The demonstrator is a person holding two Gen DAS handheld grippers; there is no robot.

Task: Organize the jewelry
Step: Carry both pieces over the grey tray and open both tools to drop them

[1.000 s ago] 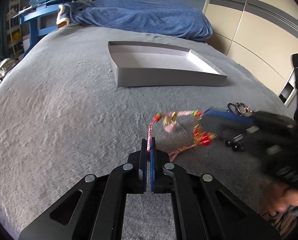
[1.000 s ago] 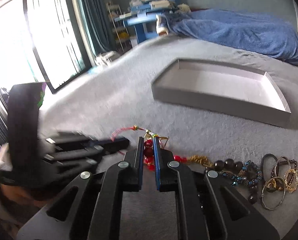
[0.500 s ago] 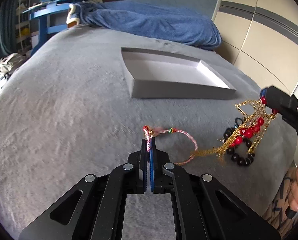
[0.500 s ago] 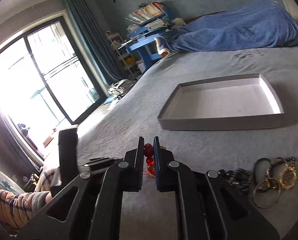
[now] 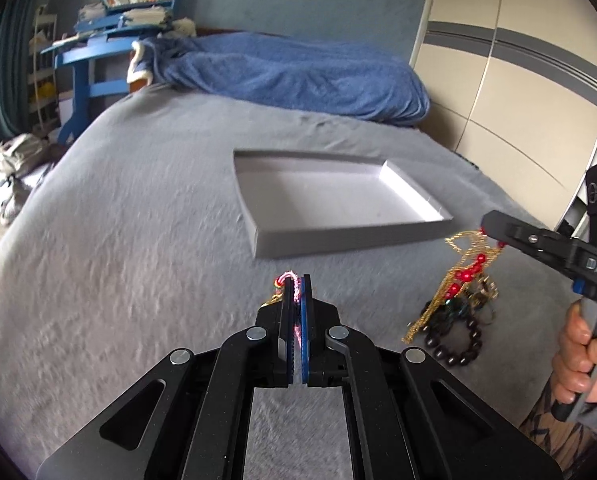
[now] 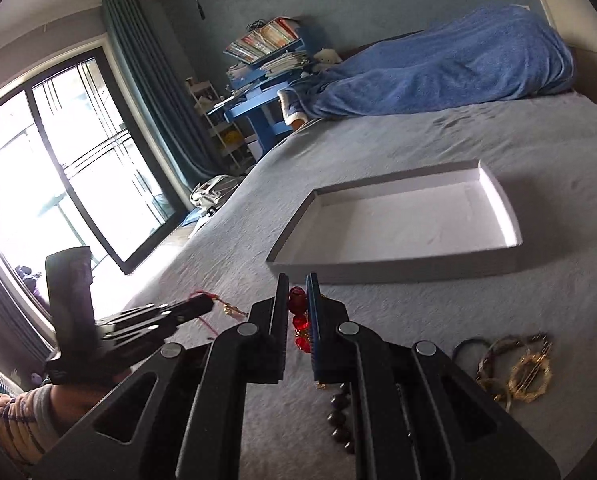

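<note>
My left gripper (image 5: 296, 280) is shut on a pink braided cord bracelet (image 5: 292, 282), held above the grey bed. My right gripper (image 6: 297, 282) is shut on a gold chain with red beads (image 6: 298, 312); in the left wrist view that chain (image 5: 460, 280) hangs from the right gripper (image 5: 488, 226) at the right. An empty white shallow box (image 5: 338, 208) lies ahead on the bed; it also shows in the right wrist view (image 6: 398, 256). The left gripper (image 6: 202, 304) shows at the lower left of the right wrist view.
A pile of dark bead bracelets (image 5: 456, 340) lies on the bed under the hanging chain. Bangles and rings (image 6: 510, 364) lie at the right. A blue blanket (image 5: 298, 76) lies at the bed's far end. A wardrobe (image 5: 518, 92) stands right, a window (image 6: 58, 184) left.
Both grippers have lifted their jewelry off the bed and moved apart. The pink cord is drawn up into the left gripper; the gold chain hangs free from the right one.
</note>
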